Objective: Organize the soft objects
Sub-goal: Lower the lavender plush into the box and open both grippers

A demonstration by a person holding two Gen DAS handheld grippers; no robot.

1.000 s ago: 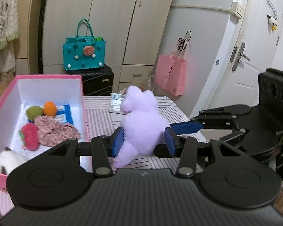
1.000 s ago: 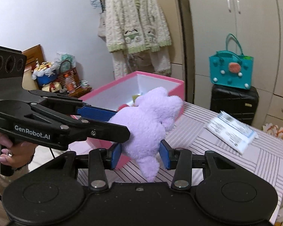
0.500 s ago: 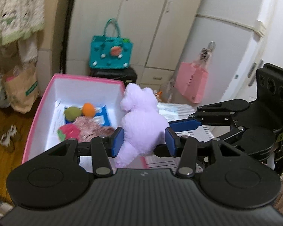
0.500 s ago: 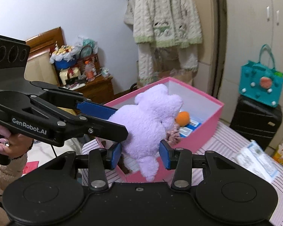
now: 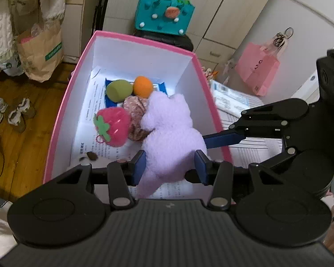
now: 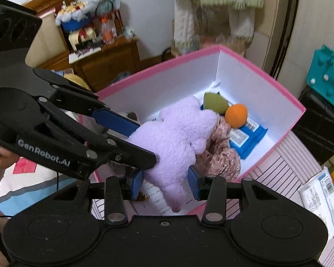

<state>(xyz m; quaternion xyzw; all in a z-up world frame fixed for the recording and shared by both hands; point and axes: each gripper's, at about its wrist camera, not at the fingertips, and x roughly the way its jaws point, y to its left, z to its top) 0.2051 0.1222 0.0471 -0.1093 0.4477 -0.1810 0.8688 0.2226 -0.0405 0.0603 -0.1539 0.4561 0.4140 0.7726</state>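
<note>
Both claws clamp the purple plush toy (image 5: 171, 138) from opposite sides: the left claw (image 5: 170, 166) and the right claw (image 6: 165, 183) hold it over the pink box (image 5: 62, 120), above a strawberry plush (image 5: 113, 126), floral cloth (image 6: 220, 155), and what may be foam fruit.

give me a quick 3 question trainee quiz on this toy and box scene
1. True or false: both grippers grip the purple plush toy.
2. Which lies inside the pink box? A) teal handbag B) strawberry plush C) pink paper bag
3. Fill in: the orange ball sits beside a ____ ball.

Key: 1 true: the left gripper and right gripper each pinch it over the box. 2 B. 3 green.
</note>
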